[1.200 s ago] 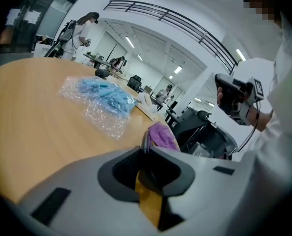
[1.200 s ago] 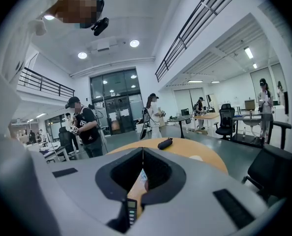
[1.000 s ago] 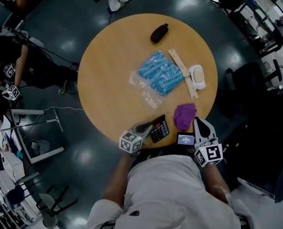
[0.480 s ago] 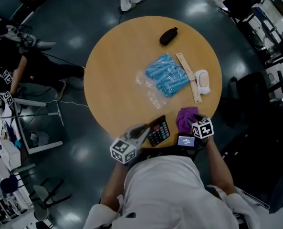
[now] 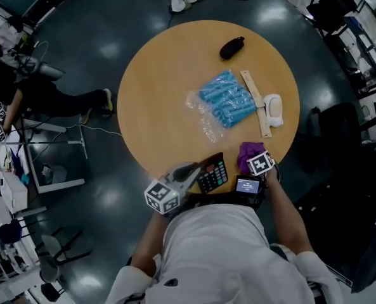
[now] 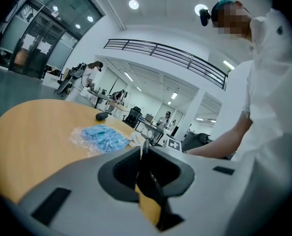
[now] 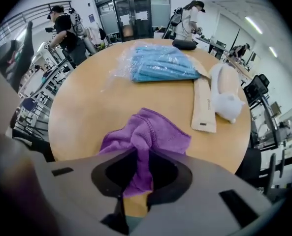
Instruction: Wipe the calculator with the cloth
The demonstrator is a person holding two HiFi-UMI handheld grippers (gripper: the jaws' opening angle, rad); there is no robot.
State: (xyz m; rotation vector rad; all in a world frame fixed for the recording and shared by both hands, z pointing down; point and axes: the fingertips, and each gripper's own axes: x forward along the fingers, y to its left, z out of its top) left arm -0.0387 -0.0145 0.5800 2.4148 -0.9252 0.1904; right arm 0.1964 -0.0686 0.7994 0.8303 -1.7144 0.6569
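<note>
A black calculator [image 5: 214,172] sits at the near edge of the round wooden table [image 5: 162,94], and my left gripper [image 5: 197,170] is shut on its left side. In the left gripper view the calculator [image 6: 146,173] shows as a thin dark edge between the jaws of the left gripper [image 6: 145,154]. A purple cloth [image 5: 248,151] lies crumpled to the right of the calculator. My right gripper [image 5: 255,158] points down onto it. In the right gripper view the jaws of the right gripper [image 7: 138,163] are closing and pinch a raised fold of the cloth [image 7: 148,136].
Mid-table lie a blue packet in clear plastic [image 5: 229,100], a beige strip [image 5: 256,101] and a white rounded object [image 5: 273,108]. A black pouch [image 5: 232,47] rests at the far side. A small lit screen [image 5: 246,185] is at the near edge. Chairs and people surround the table.
My right gripper has come down from beside my body onto the purple cloth and tipped downward. The left gripper, still holding the calculator, has shifted slightly.
</note>
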